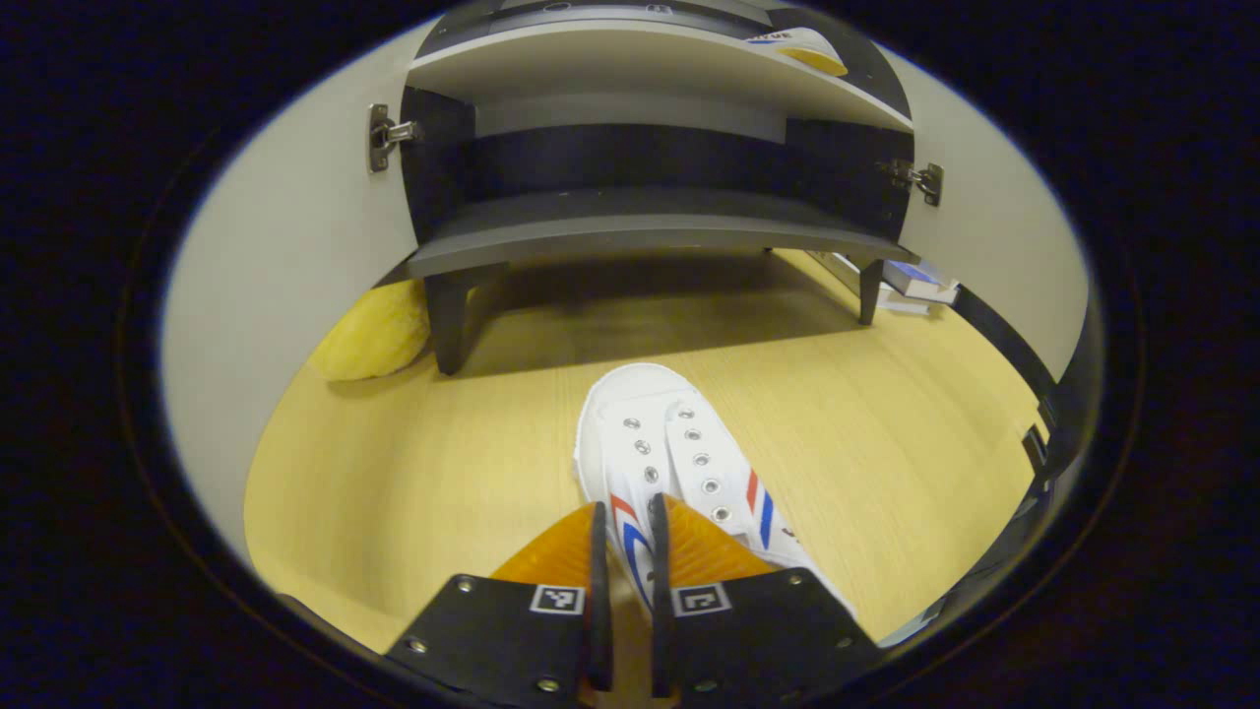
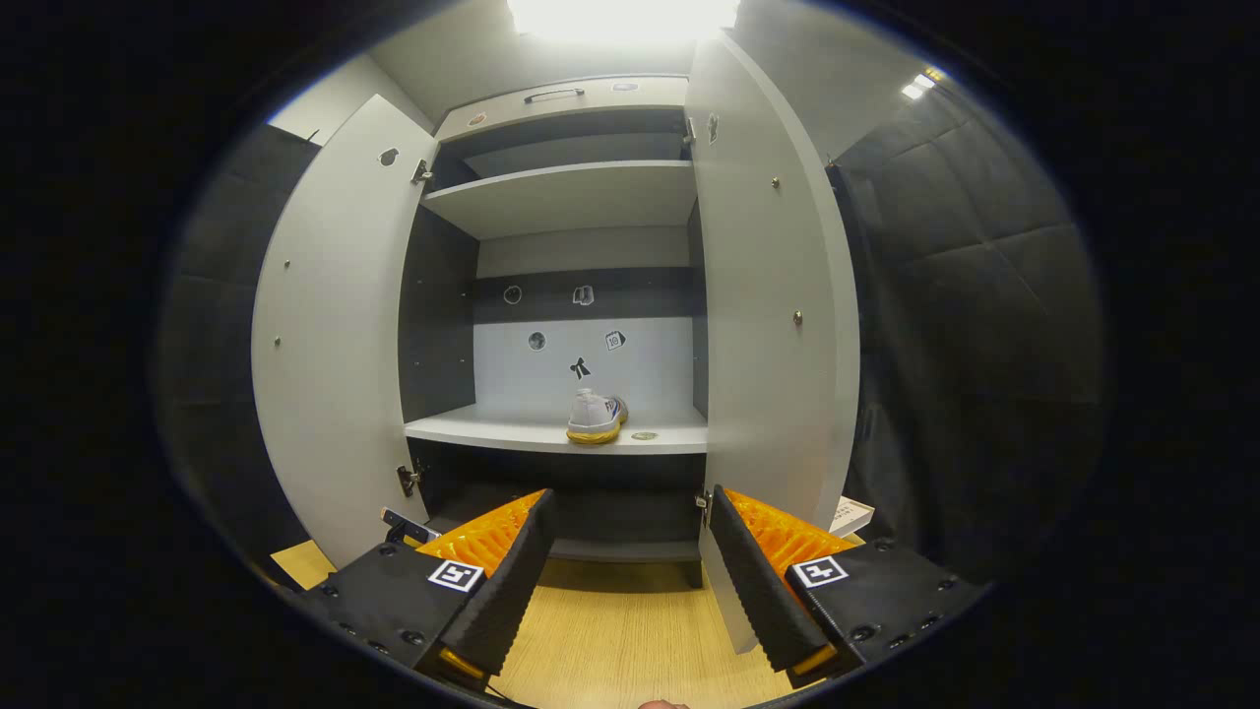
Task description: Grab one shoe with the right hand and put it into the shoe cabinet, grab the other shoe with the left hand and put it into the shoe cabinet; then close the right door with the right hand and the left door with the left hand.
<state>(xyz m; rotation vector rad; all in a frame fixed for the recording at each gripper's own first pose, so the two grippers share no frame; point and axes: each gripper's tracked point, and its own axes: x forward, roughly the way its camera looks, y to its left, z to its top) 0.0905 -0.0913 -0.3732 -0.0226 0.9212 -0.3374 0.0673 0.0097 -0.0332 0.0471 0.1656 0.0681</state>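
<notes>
Down on the floor (image 1: 413, 473), the left gripper (image 1: 630, 551) has its fingers nearly together, pinched on the side wall of a white shoe (image 1: 655, 448) at its heel end. The shoe lies on the boards with its toe toward the cabinet (image 1: 630, 226), just short of the cabinet's front edge. A yellow cushion (image 1: 374, 330) sits by the cabinet's front left leg, against the left door (image 1: 285, 256). Some books (image 1: 915, 281) lie beyond the front right leg.

In the right gripper view, the right gripper (image 2: 625, 551) hangs before the cabinet with its fingers spread wide and nothing between them. Both doors stand open, the right door (image 2: 773, 295) and the left. The other shoe (image 2: 596, 417) rests on the middle shelf (image 2: 472, 431), near the shelf's front edge, toward its right half. A small round thing lies just beside it; what it is I cannot tell.
</notes>
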